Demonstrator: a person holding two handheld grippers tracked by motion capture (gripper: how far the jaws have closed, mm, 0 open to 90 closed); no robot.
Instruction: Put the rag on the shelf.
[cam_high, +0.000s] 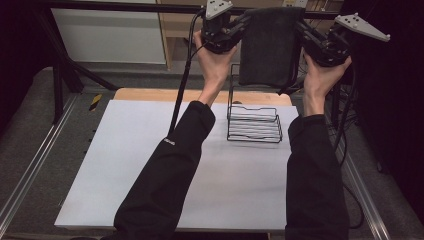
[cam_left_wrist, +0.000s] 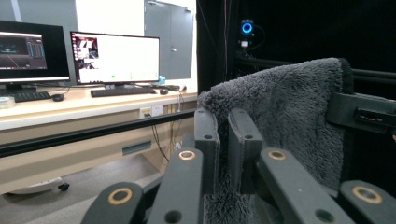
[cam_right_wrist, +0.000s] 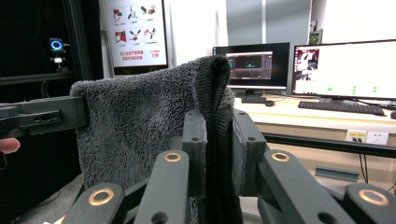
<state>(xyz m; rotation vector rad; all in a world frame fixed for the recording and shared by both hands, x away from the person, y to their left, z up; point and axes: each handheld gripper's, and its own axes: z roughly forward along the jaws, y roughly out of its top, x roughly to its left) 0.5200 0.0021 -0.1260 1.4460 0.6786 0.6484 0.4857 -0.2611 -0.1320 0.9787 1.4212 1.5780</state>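
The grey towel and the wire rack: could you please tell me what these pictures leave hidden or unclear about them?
- High view: the grey towel hangs in front of the wire rack, hiding the rack's upright back.
- High view: the towel's top edge is cut off by the frame.
- Left gripper view: the left tongs cover the pinched towel corner.
- Right gripper view: the right tongs hide the towel's lower part.

You have a dark grey, fluffy towel (cam_high: 269, 45) stretched out flat and hanging upright in the air, well above the table. Its two top corners are pinched, its lower edge hangs free just above the black wire rack (cam_high: 254, 122) standing on the table.
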